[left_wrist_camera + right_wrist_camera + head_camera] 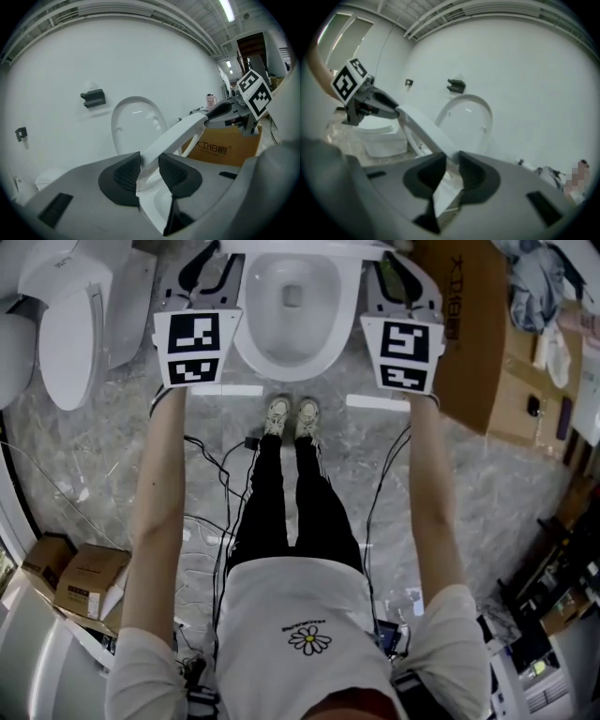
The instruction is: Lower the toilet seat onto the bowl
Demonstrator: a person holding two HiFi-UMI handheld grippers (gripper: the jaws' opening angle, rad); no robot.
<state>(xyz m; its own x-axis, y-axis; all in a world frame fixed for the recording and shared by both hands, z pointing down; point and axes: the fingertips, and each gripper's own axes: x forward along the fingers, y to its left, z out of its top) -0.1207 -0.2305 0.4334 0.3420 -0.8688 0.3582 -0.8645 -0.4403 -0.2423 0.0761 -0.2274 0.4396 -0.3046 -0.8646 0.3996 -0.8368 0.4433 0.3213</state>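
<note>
1. The left tool (149, 171) is closed on one side rim of the toilet seat (174, 135), and the right tool (451, 171) is closed on the opposite side rim. In each gripper view the rim fills the gap between the pads.
2. The toilet seat hangs tilted, partway between the upright lid (136, 119) behind it and the bowl (286, 369) below. It touches neither, so the job looks about half done.
3. Keep the two tools level with each other on the way down. If one side leads, the ring probably twists on its hinge.
4. Move along the hinge's arc, drawing toward the person as well as downward. Pushing straight down likely drags the pads along the smooth plastic.
5. Hold firmly enough that the seat cannot drop, yet let the rim turn a little between the pads as its angle changes.
6. Slow down near the bowl rim. Whichever jaw lies under the seat risks being pinched there.
7. Let go only once the seat rests flat on the bowl, then draw both tools out sideways.
</note>
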